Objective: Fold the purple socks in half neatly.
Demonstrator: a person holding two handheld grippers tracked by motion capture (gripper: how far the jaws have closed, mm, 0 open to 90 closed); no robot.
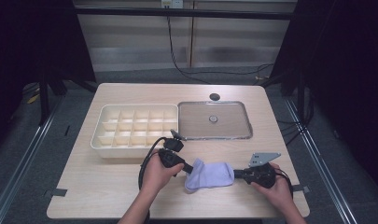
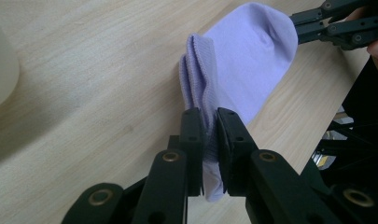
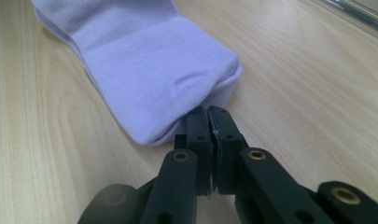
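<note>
A pale wooden table (image 1: 107, 196) takes up most of the space in front of the person, with dark floor around it. Toward its far side a cream tray (image 1: 99, 135) split into many small compartments sits on the left, and just beside it on the right lies a flat clear lid (image 1: 233, 122) with a small round knob in the middle. A dark round hole (image 1: 215, 96) shows in the tabletop behind the lid.

Nearer the person, a lilac sock (image 1: 210, 175) lies flat on the wood, well apart from the tray and stretched sideways between the two tools. The left gripper (image 1: 187, 168), held in the person's left hand (image 1: 156, 175), has its jaws pressed together on the ribbed cuff end of the sock (image 2: 242, 60); in the left gripper view the folded cloth is pinched between the two black pads. The right gripper (image 1: 239, 174), in the right hand (image 1: 277, 189), is clamped on the toe end (image 3: 154, 74), with only a thin edge of cloth between its nearly meeting pads in the right gripper view. A grey three-cornered plate (image 1: 263, 158) rides on top of the right gripper.
</note>
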